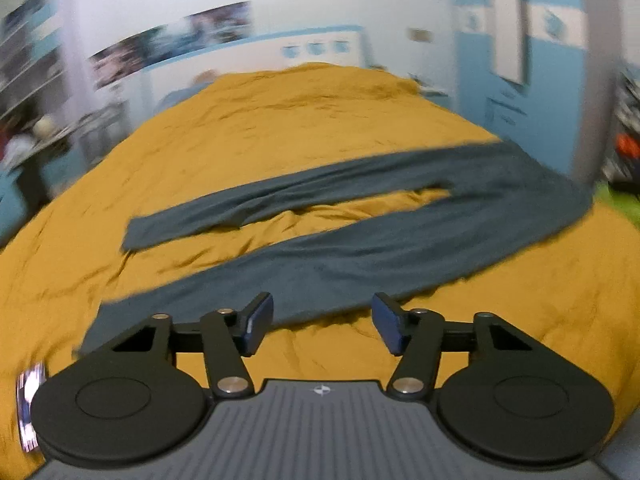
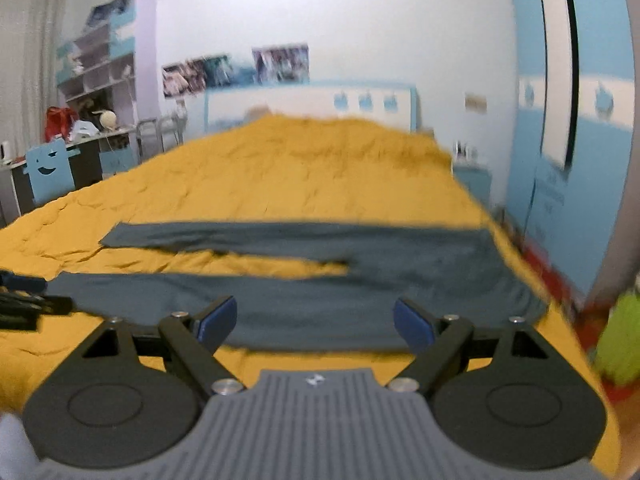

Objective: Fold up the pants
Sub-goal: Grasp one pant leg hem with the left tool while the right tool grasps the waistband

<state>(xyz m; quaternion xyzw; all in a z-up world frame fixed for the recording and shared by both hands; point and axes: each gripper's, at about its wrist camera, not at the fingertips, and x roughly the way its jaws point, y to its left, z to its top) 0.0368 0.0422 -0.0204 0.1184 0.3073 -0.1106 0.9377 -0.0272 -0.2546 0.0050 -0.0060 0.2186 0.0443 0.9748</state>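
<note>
Dark teal pants lie spread flat on a mustard-yellow bedspread, legs pointing left and waist at the right. My left gripper is open and empty, hovering just in front of the near leg's lower part. In the right wrist view the pants lie crosswise, with the waist at the right. My right gripper is open and empty over the near edge of the near leg, toward the waist. The left gripper's tip shows at the left edge of that view.
The yellow bedspread covers a large bed. A blue wardrobe stands to the right, a desk with a blue chair and shelves to the left. A green object lies off the bed's right corner.
</note>
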